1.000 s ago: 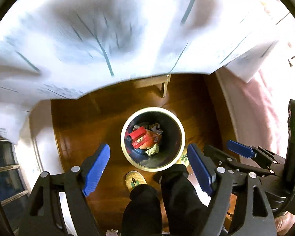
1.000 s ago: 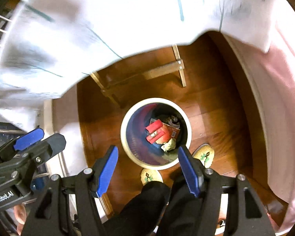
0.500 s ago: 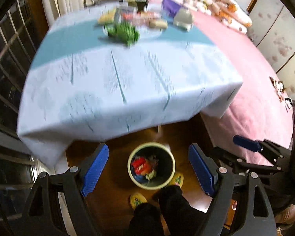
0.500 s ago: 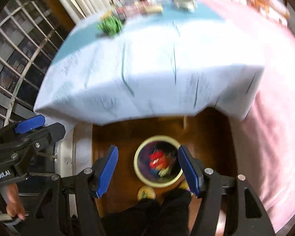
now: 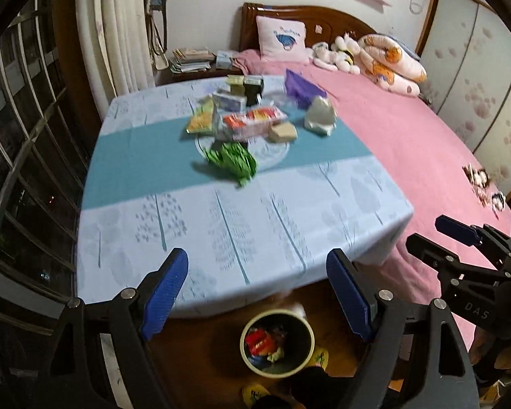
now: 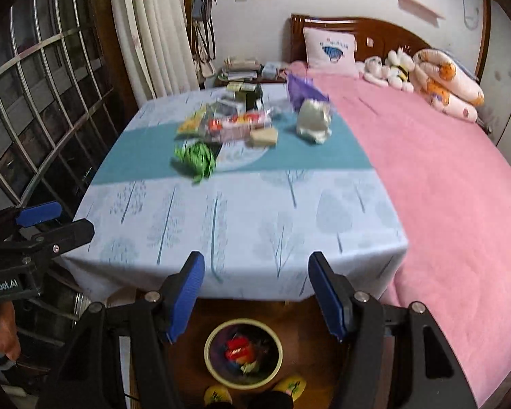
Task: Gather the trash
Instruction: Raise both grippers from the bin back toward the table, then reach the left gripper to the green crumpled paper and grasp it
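Up at twelve o'clock from both tongs — the green crumpled wrapper (image 5: 233,160) at the near edge of the litter pile.

Both the left tongs (image 5: 259,294) and the right tongs (image 6: 253,294) hang wide open with nothing between the pads, out past the near edge of the surface (image 5: 221,235) and above the trash bin (image 5: 277,342), which sits on the floor at six o'clock and already holds red packets. The wrapper lies well apart from either pair, its long axis running roughly from ten to four o'clock in the left view; in the right view it sits off at about eleven o'clock (image 6: 196,158). By my reading the left tongs are the better lined up — a straight reach forward over the cloth, pads turned across the wrapper's short side. Behind it lie a yellow packet (image 5: 201,121), a clear box (image 5: 252,122) and a silver wrapper (image 5: 320,116).
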The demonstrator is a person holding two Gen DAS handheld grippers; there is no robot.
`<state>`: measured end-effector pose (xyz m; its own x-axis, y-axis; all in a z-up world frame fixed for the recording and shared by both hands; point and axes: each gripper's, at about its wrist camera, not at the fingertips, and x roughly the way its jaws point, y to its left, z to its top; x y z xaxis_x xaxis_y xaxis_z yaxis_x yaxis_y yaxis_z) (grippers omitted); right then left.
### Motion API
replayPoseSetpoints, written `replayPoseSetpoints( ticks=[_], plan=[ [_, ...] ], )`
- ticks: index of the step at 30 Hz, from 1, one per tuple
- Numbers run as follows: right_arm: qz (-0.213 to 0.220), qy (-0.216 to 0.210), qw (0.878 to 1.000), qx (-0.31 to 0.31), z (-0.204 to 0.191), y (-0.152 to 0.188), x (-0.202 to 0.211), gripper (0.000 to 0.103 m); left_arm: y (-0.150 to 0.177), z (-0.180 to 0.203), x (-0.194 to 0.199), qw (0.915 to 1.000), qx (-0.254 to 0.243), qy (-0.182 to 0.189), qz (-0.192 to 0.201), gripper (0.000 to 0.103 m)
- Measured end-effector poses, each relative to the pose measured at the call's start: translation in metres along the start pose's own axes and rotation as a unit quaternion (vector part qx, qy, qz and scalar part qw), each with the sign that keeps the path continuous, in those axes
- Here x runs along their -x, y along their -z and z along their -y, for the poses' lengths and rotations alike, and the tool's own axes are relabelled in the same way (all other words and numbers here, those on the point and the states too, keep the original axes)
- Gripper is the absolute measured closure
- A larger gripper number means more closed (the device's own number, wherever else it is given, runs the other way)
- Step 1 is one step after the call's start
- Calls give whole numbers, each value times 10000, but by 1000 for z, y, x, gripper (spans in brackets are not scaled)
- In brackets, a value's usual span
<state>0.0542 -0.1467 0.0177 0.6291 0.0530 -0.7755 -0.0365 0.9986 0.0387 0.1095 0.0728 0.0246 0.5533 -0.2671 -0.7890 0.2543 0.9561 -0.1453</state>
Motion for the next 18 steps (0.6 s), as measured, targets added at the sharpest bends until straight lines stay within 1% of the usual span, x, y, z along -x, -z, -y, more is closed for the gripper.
replayPoseSetpoints(
  ticks=[4, 8, 9, 10, 12, 14, 17, 18],
  plan=[
    [39, -65, 10000, -22, 3, -20, -5, 39, -21, -7, -5, 9997, 178, -134, 112, 21],
    [75, -151, 9998, 134, 7, -41, -22, 39, -36, -12, -20, 9989, 379, -235, 119, 21],
    [75, -177, 9997, 175, 9, -47, -29, 38, -43, -14, -30, 9987, 448, -222, 50, 21],
    [69, -198, 9996, 207, 10, -52, -35, 33, -47, -16, -38, 9984, 520, -228, -20, 21],
    [25, -298, 9992, 259, 15, -65, -51, 28, -55, -20, -57, 9971, 713, -227, -163, 21],
    [-26, -449, 9985, 308, 22, -79, -70, 28, -64, -24, -76, 9949, 945, -191, -288, 21],
    [-173, -645, 9968, 445, 32, -99, -104, 26, -75, -29, -105, 9898, 1318, -298, -458, 21],
    [-259, -696, 9961, 482, 36, -106, -115, 26, -80, -32, -117, 9866, 1501, -357, -536, 21]
  ],
)
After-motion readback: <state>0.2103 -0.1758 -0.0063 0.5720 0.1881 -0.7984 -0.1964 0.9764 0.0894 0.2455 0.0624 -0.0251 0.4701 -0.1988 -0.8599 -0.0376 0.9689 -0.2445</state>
